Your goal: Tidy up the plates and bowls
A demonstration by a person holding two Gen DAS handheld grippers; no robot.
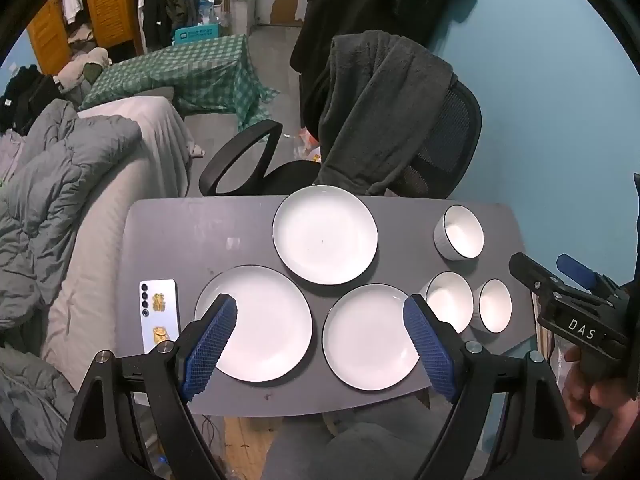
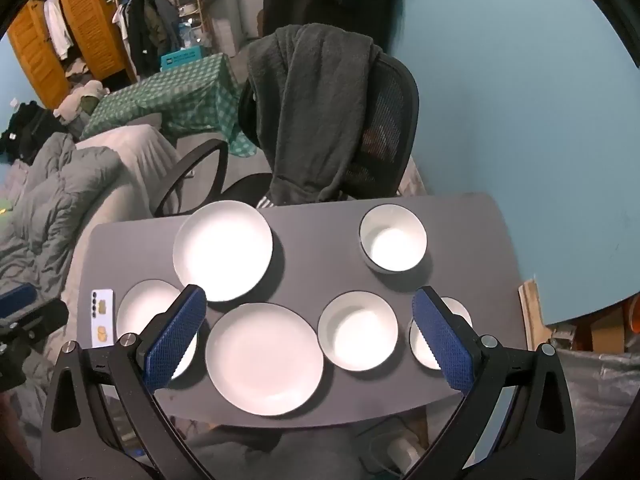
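Both sets of tongs hang released and empty above the near edge of the desk [image 1: 168,232], tilted down as if to survey the layout before a first pick. Between the left tongs [image 1: 320,320] lie two plates [image 1: 256,324]; a third plate [image 1: 325,234] sits at frame centre. The right tongs [image 2: 310,310] frame a plate and a bowl [image 2: 358,330], with further bowls at centre right. Nothing is stacked yet.

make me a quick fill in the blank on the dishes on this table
The grey table holds ___ white plates.
Beside the plates stand ___ white bowls.
The phone lies at the table's ___ edge in the left wrist view.
The dark garment hangs over the ___ behind the table.

Missing words: three; three; left; chair
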